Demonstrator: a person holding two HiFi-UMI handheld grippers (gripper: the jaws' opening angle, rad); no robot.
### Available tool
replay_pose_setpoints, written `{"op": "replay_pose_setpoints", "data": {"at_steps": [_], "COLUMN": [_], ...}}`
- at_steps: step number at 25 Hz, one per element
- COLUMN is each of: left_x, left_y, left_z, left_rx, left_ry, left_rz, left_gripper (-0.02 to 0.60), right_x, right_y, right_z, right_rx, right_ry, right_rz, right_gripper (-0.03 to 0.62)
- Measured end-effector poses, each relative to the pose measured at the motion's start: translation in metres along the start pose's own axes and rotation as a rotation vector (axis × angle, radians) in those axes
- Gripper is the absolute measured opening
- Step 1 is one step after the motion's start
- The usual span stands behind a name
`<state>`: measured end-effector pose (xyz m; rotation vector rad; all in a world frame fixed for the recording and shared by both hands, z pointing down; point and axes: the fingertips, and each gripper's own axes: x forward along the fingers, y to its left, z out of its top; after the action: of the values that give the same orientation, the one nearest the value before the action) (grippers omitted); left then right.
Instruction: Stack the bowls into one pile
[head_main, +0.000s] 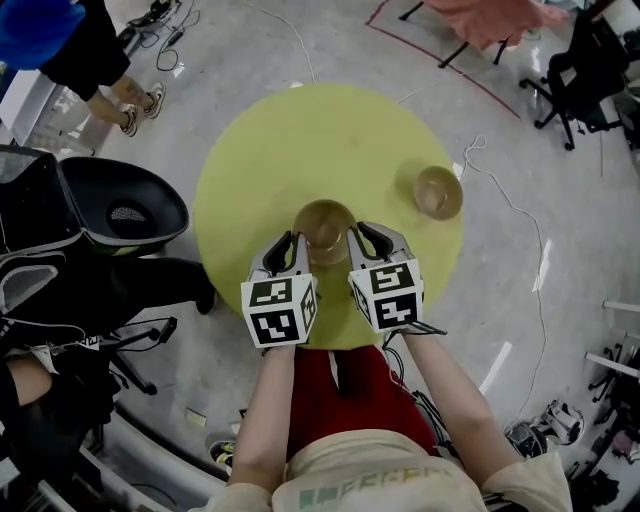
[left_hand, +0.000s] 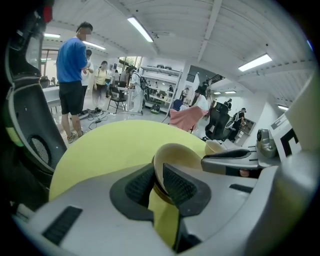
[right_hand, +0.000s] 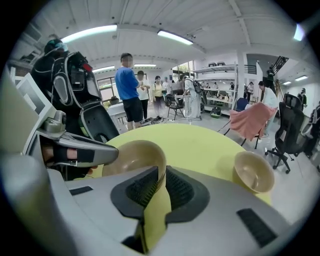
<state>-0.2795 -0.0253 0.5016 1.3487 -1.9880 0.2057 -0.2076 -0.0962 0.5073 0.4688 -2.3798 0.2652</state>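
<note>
A tan bowl (head_main: 325, 226) is near the front of the round yellow-green table (head_main: 280, 150), gripped from both sides. My left gripper (head_main: 296, 247) is shut on its left rim, and the left gripper view shows the pads pinching the bowl (left_hand: 179, 151) wall. My right gripper (head_main: 354, 240) is shut on the right rim, and in the right gripper view that bowl (right_hand: 134, 156) fills the space left of the jaws. A second tan bowl (head_main: 438, 192) stands alone to the right, upright, also visible as the second bowl (right_hand: 254, 171).
A black office chair (head_main: 125, 210) and dark bags crowd the table's left side. People stand beyond the table (right_hand: 131, 85). A pink-draped table (head_main: 495, 18) and another black chair (head_main: 590, 70) are at the far right, with cables lying on the floor.
</note>
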Motion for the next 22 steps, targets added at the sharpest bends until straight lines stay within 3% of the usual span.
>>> {"op": "replay_pose_setpoints", "data": {"at_steps": [9, 22], "left_x": [-0.008, -0.031], "left_y": [0.002, -0.003], "left_z": [-0.003, 0.020], "left_rx": [0.003, 0.021], "left_ry": [-0.025, -0.143], "left_rz": [0.007, -0.015], "left_gripper": [0.063, 0.061], "right_x": [-0.006, -0.045], "right_y": [-0.002, 0.002], "right_z": [0.001, 0.029], "right_rx": [0.020, 0.065], "right_ry": [-0.074, -0.220], "right_rz": [-0.030, -0.019], "right_gripper": [0.069, 0.067]}}
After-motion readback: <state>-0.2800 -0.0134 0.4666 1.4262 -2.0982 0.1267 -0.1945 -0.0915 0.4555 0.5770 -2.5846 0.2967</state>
